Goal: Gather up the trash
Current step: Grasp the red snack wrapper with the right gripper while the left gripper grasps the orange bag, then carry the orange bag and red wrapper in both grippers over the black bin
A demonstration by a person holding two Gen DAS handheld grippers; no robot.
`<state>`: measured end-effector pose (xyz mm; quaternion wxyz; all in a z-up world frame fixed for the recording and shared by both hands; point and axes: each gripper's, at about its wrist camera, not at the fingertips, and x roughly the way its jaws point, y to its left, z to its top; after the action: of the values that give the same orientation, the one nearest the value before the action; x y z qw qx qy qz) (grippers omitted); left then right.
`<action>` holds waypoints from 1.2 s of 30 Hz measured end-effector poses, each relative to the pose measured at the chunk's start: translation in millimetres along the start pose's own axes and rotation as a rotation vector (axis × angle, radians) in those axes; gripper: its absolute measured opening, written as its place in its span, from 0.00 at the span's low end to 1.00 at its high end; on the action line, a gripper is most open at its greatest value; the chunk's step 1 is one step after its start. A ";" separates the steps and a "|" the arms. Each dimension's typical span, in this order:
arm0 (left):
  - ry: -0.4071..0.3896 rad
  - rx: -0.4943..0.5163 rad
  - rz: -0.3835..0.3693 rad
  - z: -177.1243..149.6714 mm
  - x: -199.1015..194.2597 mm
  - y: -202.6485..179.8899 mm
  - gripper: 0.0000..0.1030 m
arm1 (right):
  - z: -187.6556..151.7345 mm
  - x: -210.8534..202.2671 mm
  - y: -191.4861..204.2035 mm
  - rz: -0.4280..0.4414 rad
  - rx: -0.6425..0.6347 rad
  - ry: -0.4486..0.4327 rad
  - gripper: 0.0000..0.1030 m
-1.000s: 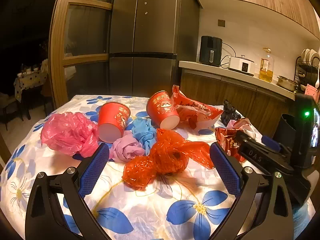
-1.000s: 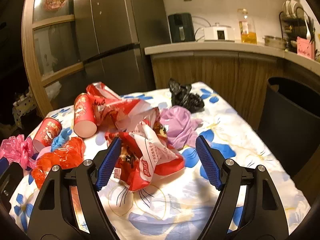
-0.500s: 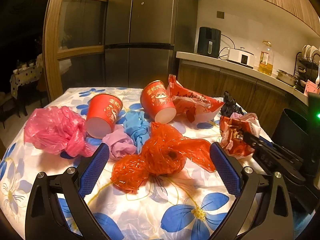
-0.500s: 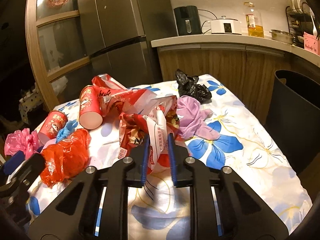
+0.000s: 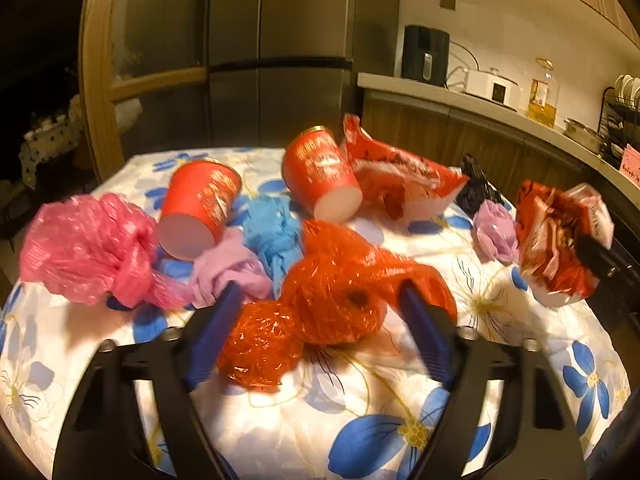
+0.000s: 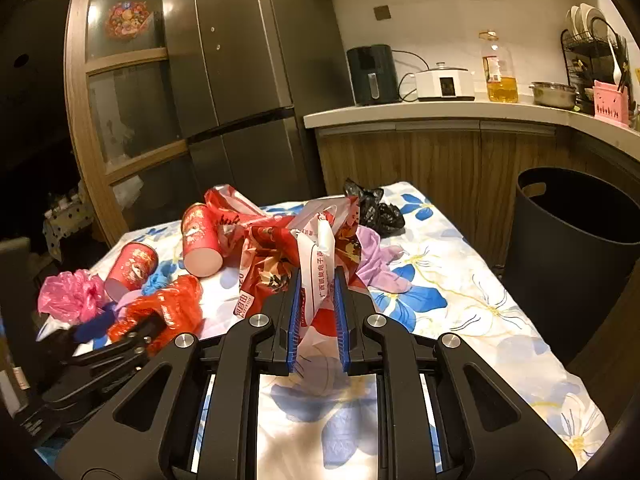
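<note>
Trash lies on a flowered tablecloth [image 5: 360,420]. My left gripper [image 5: 320,292] stands with its blue fingers on either side of a crumpled orange plastic bag [image 5: 336,300]; the jaws are partly closed around it. My right gripper [image 6: 318,276] is shut on a red and white snack wrapper [image 6: 316,248] and holds it lifted off the table; it also shows in the left wrist view [image 5: 560,240]. Two red paper cups [image 5: 200,208] [image 5: 324,176], a pink bag [image 5: 84,248], blue [image 5: 276,232] and lilac [image 5: 228,272] wads lie behind.
A dark round bin [image 6: 576,248] stands to the right of the table. A red packet [image 5: 400,176], a black bag [image 6: 376,208] and a lilac wad [image 6: 376,260] lie at the far side. Fridge [image 6: 248,80] and counter [image 6: 440,112] stand behind.
My left gripper's fingers have moved in around the orange bag. My right gripper, shut on the snack wrapper half a second ago, has lifted it up off the table.
</note>
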<state>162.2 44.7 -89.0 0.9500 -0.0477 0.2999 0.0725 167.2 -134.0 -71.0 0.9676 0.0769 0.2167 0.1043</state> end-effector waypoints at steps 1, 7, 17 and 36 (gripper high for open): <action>0.011 -0.004 -0.006 -1.7 1.6 1.1 0.63 | 0.5 -2.6 0.0 0.000 -0.001 -0.004 0.15; 0.036 -0.019 -0.064 -6.4 2.5 3.6 0.37 | 1.4 -11.3 -0.9 0.000 0.002 -0.017 0.15; -0.038 -0.027 -0.108 -8.7 -32.1 1.6 0.14 | 1.1 -33.1 -3.9 0.014 0.013 -0.038 0.15; -0.175 0.045 -0.188 17.3 -87.9 -64.6 0.14 | 6.5 -88.6 -41.6 -0.039 0.064 -0.128 0.14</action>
<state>111.5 -26.2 -21.2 0.9759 -0.0480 0.2118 -0.0198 98.7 -195.8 -37.5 0.9784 0.1099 0.1590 0.0732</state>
